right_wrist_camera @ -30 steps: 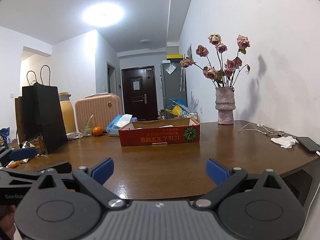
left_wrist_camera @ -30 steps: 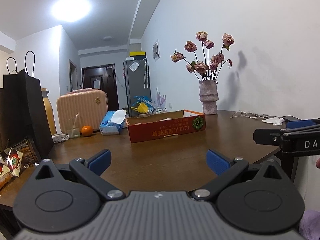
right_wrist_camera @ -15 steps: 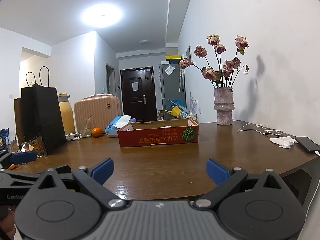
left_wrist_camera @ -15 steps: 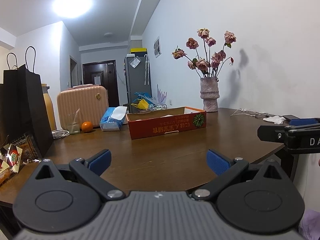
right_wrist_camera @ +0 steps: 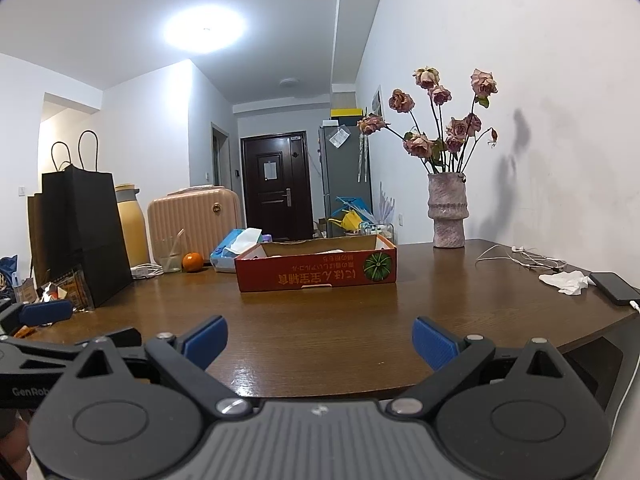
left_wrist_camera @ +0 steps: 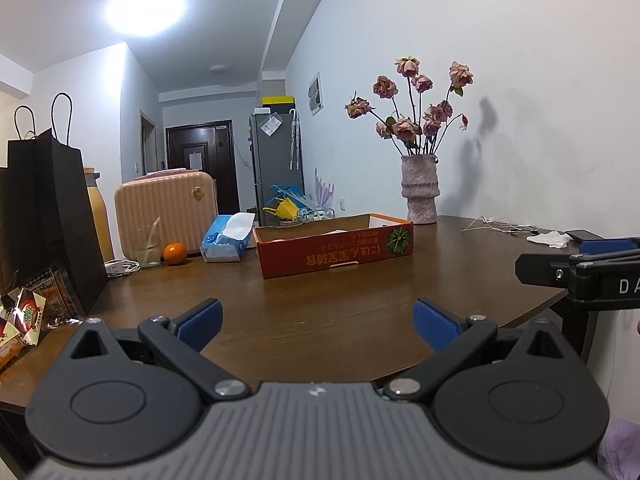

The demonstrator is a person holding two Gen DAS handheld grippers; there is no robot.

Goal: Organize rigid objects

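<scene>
Cardboard box point(right_wrist_camera: 316, 270) sat mid-table point(right_wrist_camera: 320, 320); tissue pack point(right_wrist_camera: 236, 250), orange point(right_wrist_camera: 193, 261), glass point(right_wrist_camera: 170, 254) to its left, suitcase point(right_wrist_camera: 192, 220) behind them; vase point(right_wrist_camera: 447, 212) right-rear, phone point(right_wrist_camera: 614, 288) far right.

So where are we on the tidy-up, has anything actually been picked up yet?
Nothing looks done yet. Both the left gripper and the right gripper are open and empty, held short of the table's near edge. The orange, glass and tissue pack sit loose behind the red box; its contents are mostly hidden. All the sorting appears still ahead.
</scene>
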